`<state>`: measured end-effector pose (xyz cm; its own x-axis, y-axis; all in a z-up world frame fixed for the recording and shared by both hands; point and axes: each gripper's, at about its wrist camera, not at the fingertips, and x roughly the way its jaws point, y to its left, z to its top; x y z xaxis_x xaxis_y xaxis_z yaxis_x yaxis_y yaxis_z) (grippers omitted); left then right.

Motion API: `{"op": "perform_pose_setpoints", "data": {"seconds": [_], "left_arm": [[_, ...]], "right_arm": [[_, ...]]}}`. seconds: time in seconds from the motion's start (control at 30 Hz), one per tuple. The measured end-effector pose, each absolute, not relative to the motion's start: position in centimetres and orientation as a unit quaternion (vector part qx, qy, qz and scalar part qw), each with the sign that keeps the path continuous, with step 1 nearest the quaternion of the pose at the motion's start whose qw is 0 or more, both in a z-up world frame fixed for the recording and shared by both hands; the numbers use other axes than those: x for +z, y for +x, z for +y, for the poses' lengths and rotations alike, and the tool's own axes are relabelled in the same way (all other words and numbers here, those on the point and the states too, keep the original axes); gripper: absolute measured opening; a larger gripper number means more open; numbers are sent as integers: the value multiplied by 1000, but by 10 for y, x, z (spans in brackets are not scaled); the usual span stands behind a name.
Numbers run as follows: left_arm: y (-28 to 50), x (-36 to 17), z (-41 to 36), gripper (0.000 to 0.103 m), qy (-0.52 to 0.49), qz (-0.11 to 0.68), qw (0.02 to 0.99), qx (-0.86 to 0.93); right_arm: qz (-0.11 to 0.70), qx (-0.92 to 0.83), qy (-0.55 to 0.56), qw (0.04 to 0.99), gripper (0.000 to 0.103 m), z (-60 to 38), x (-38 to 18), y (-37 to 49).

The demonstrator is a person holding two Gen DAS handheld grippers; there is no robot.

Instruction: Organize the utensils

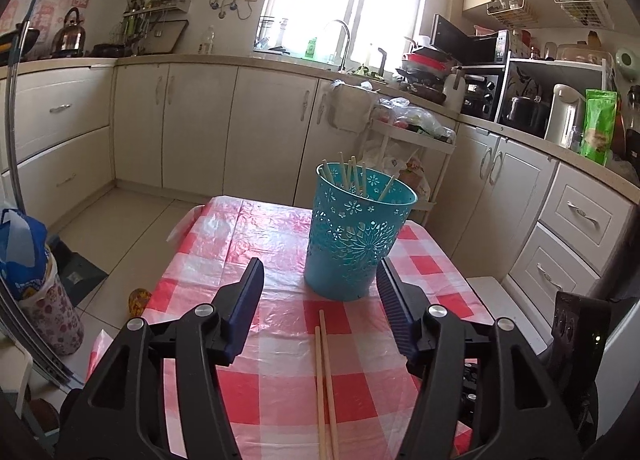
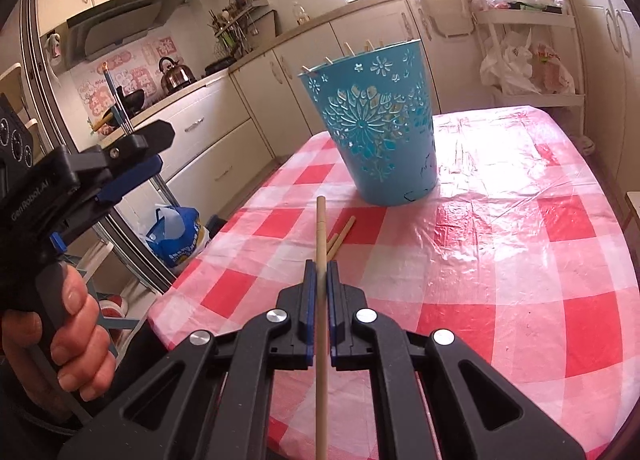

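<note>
A teal perforated holder stands on the red-checked table with several wooden chopsticks upright in it; it also shows in the right wrist view. My left gripper is open and empty, its jaws wide apart just short of the holder, above two loose chopsticks on the cloth. My right gripper is shut on one chopstick, held above the table and pointing at the holder. The two loose chopsticks lie beyond it. The left gripper shows at the left, held in a hand.
Kitchen cabinets and counters run around the room. A white trolley with plastic bags stands behind the table. A blue bag sits on the floor at the table's left. The table edge is close to my right gripper.
</note>
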<state>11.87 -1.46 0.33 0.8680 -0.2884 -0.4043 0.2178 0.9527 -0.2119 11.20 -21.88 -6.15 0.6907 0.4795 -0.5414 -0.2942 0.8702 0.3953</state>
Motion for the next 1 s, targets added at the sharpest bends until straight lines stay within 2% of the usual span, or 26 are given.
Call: {"op": "perform_pose_setpoints", "data": {"seconds": [1.0], "left_arm": [[141, 6, -24, 62, -95, 226, 960, -133]], "right_arm": [[275, 200, 171, 925, 6, -239, -45, 110]]}}
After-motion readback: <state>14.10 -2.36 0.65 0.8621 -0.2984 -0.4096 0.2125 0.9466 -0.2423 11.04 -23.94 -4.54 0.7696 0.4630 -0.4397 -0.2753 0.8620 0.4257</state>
